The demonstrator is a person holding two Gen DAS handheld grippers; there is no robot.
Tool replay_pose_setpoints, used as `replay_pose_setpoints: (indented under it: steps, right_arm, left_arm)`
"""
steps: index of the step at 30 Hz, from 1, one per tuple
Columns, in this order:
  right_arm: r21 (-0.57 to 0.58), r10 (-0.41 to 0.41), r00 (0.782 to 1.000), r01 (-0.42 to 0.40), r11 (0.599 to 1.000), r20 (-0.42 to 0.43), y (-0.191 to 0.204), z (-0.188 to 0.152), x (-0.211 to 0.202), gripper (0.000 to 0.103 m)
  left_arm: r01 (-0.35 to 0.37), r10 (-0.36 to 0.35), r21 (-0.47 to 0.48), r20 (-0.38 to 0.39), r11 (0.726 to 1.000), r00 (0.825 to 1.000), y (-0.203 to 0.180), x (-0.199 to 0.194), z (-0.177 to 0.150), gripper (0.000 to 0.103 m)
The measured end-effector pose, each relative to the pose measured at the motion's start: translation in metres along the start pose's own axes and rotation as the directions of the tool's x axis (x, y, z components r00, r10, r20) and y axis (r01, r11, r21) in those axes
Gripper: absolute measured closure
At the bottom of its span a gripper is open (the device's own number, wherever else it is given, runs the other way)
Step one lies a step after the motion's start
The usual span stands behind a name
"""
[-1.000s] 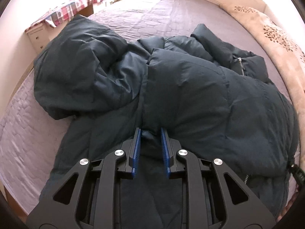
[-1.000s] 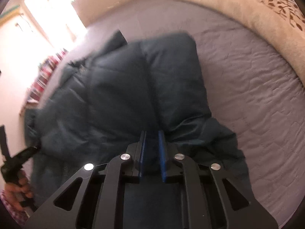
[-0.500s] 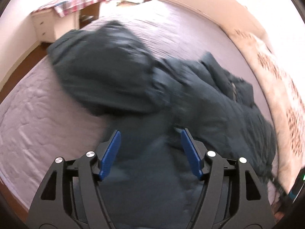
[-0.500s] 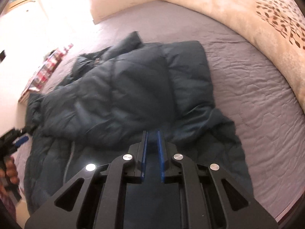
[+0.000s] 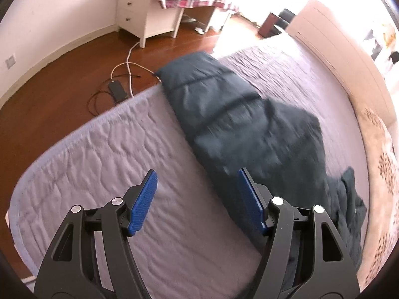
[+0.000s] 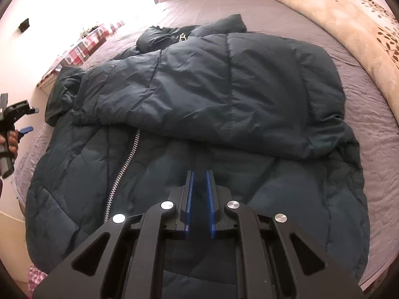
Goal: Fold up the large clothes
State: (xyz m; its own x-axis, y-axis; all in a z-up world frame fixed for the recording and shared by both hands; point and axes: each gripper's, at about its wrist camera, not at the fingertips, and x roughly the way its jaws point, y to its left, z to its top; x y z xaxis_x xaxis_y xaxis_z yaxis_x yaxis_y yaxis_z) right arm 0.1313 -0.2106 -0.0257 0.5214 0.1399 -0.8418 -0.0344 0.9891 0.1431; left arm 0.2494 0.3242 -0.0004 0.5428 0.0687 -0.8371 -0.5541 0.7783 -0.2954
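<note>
A large dark teal puffer jacket (image 6: 212,99) lies on the lilac quilted bed (image 6: 379,134), one side folded over its front, the silver zipper (image 6: 124,164) showing at left. My right gripper (image 6: 200,174) is shut on a fold of the jacket near its lower hem. My left gripper (image 5: 197,174) is open and empty above the bed, beside the jacket's sleeve (image 5: 219,94), which reaches the bed's edge. The left gripper also shows at the far left of the right wrist view (image 6: 25,130).
A beige leaf-print blanket (image 6: 349,12) lies along the bed's far side. Beyond the bed edge (image 5: 82,127) is a wooden floor with cables and a power brick (image 5: 117,89). A white desk with a checked cloth (image 5: 159,7) stands against the wall.
My left gripper opened, let go of the jacket and swung left toward the bed's edge. My right gripper stayed shut on the jacket and rose over it.
</note>
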Motion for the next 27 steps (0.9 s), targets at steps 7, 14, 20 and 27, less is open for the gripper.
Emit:
replay_pose_setpoints:
  steps: [7,14,20,27]
  right_arm:
    - [-0.01,-0.022,1.0,0.022,1.0,0.008,0.006,0.006,0.001,0.08]
    - [-0.014,-0.006,1.0,0.006,1.0,0.027,0.009,0.004,-0.009,0.074]
    - [-0.038,-0.031,0.999,0.033,0.999,0.033,0.006,-0.007,-0.015,0.067]
    - [-0.004,-0.017,1.0,0.017,1.0,0.024,0.003,-0.006,-0.006,0.067]
  left_arm:
    - [0.073,-0.075,-0.05,-0.024,0.996,0.997,0.002,0.008,0.006,0.037]
    - [0.082,-0.082,0.005,-0.037,0.997,0.996,-0.009,0.003,-0.016,0.037]
    - [0.085,-0.091,-0.113,-0.048,0.99,0.995,0.02,0.031,0.02,0.037]
    - [0.149,-0.181,-0.317,-0.076,0.937,0.98,0.046,0.084,0.049,0.043]
